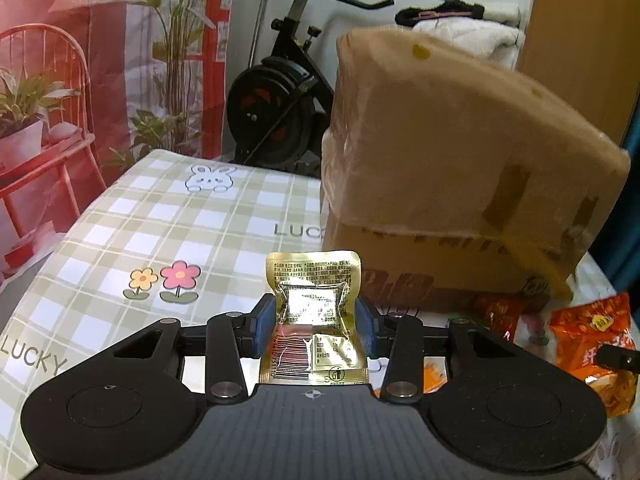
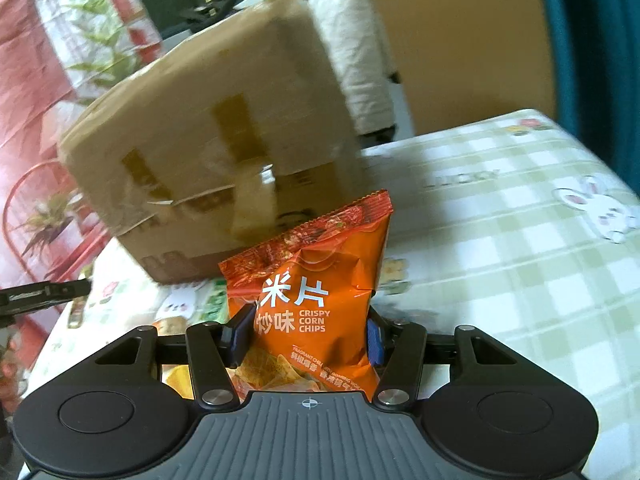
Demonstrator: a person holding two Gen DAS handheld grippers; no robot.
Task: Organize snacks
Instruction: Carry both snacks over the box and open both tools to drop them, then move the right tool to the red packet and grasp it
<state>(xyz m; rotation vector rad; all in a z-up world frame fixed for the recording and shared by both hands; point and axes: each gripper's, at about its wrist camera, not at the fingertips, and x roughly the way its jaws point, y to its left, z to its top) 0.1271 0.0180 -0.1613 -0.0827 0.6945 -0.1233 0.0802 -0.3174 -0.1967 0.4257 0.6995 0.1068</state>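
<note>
Left wrist view: the left tool (image 1: 316, 320) is clenched on a gold foil packet (image 1: 314, 312), its blue pads (image 1: 267, 322) pressing in on both sides so the foil pinches at the waist. The packet stands upright between the fingers, printed back facing the camera, with a white label and a barcode low down. It is lifted clear of the surface (image 1: 168, 216), which wears a green-and-white check cloth with flowers, a rabbit and the word LUCKY. Ahead and to the right a large brown cardboard box (image 1: 460, 168), taped and closed, sits on the surface. By its near right corner lie more orange snack bags (image 1: 592, 344), one of them partly behind the tip of the other tool. Beyond the surface stand an exercise bike (image 1: 280, 92) and a red printed backdrop (image 1: 80, 60).

Right wrist view: the right tool (image 2: 308, 336) grasps an orange bag of corn chips (image 2: 316, 300), the fingers squeezing its lower half while the crimped top edge sticks up, tilted to the right. The bag hangs above the surface (image 2: 520, 260), just in front of the cardboard box (image 2: 208, 152), which looks blurred. More snack packets (image 2: 180, 312) lie on the cloth by the foot of the box, partly hidden by the bag and the tool.
</note>
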